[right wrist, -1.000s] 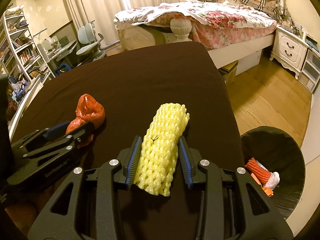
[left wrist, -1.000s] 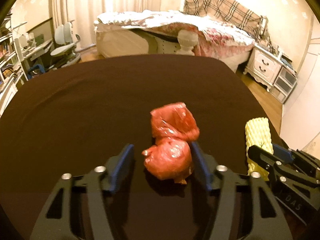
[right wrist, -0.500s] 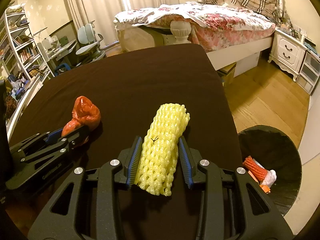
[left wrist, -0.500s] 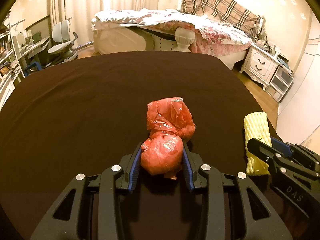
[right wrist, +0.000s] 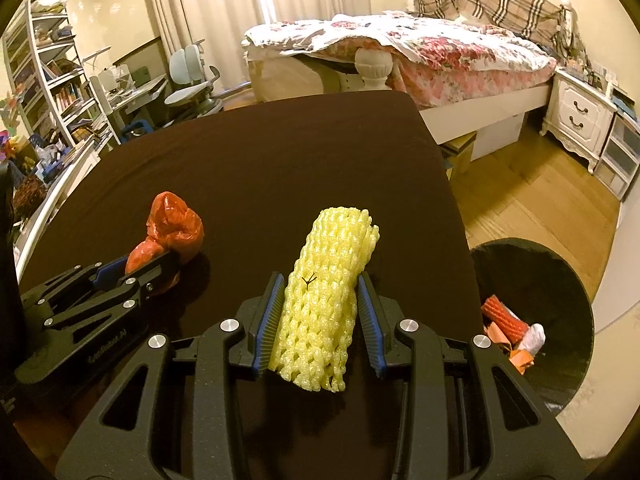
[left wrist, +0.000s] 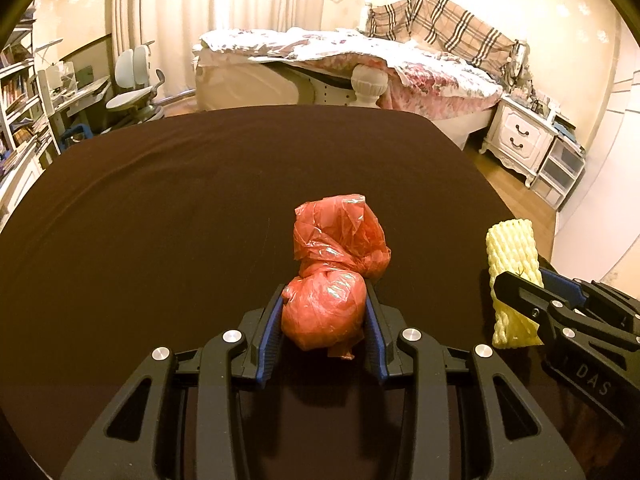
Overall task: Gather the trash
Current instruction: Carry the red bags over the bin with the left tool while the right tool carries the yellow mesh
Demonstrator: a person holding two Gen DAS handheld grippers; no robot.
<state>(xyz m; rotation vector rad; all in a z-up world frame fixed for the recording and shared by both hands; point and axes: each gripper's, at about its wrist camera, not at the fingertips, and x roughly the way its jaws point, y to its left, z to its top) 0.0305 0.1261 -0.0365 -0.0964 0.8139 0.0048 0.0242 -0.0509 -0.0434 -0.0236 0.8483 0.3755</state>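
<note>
Desk [left wrist: 200, 208]: one red plastic bag [left wrist: 332, 280], pinched by left gripper [left wrist: 324, 312]; one yellow foam net [right wrist: 324, 300], pinched by right gripper [right wrist: 318, 312], marked "DAS".

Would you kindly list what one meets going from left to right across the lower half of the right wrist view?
Left gripper → red plastic bag → yellow foam net → black trash bin.

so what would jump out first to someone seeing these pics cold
The crumpled red plastic bag clamped in the left gripper stands out against the dark brown table. Next comes the yellow foam net sleeve gripped by the right gripper, and off the table's right edge a black bin already holding orange scraps.
</note>
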